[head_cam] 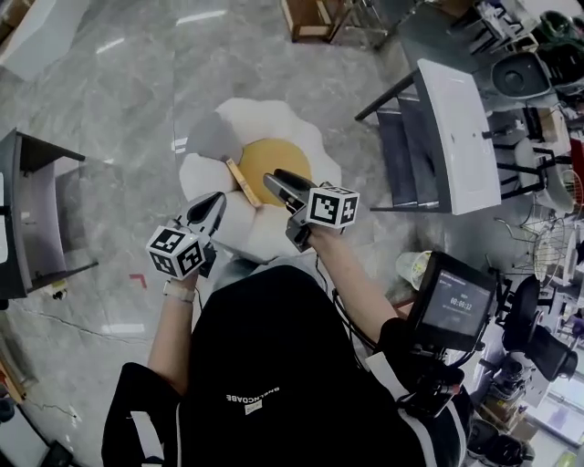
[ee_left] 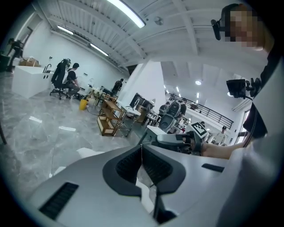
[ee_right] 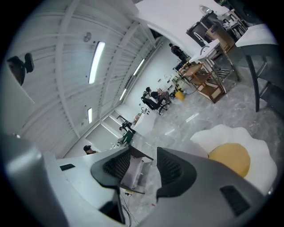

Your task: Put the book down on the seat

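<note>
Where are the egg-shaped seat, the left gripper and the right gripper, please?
egg-shaped seat [head_cam: 269, 155]: head view, yellow centre.
left gripper [head_cam: 218, 198]: head view, fingertip end.
right gripper [head_cam: 276, 179]: head view, fingertip end.

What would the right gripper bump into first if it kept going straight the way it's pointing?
Most likely the dark open cabinet, framed between the right gripper's open fingers, with only floor before it. The egg-shaped seat lies off to the side. Depth is uncertain.

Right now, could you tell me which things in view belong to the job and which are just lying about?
Job: egg-shaped seat; tan book resting on it; left gripper, jaws shut; right gripper, jaws apart, empty.
Lying about: white-topped table; dark cabinet; wooden rack.
</note>
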Demonstrator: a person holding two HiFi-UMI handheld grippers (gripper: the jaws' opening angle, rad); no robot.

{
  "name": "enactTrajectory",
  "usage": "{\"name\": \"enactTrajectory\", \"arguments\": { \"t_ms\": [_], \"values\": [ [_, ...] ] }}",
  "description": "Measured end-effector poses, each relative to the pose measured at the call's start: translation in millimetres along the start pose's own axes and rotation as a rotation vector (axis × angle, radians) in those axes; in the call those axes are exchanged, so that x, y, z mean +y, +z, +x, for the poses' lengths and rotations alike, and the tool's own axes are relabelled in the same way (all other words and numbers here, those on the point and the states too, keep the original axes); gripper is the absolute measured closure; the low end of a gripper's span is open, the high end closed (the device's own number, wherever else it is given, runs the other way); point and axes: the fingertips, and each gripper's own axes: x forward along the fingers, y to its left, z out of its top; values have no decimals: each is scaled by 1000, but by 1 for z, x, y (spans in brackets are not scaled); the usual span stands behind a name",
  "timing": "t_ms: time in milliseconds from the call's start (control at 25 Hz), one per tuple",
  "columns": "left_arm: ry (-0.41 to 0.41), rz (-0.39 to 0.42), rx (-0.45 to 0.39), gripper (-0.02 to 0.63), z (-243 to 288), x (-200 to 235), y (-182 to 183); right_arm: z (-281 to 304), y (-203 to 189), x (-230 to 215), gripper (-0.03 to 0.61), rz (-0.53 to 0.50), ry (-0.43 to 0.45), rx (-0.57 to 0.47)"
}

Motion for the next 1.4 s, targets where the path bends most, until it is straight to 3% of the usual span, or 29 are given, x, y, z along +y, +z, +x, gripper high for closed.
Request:
{"name": "enactTrajectory", "arguments": {
  "t_ms": [240,440,880,1400],
  "values": [
    [-26,8,-22,598,10,-26,8,-42,11,25,377,-7,35,-90],
    [-74,48,-21,598,37,-57,23,-79,35,36,377,-87,31,-183],
    [-166,132,-6,598,93,-114,56,-152,83,32,381,-171,20,-309],
    [-230,182,8,598,127,-144,59,-176,97,19,391,-236,-7,-358]
  ]
}}
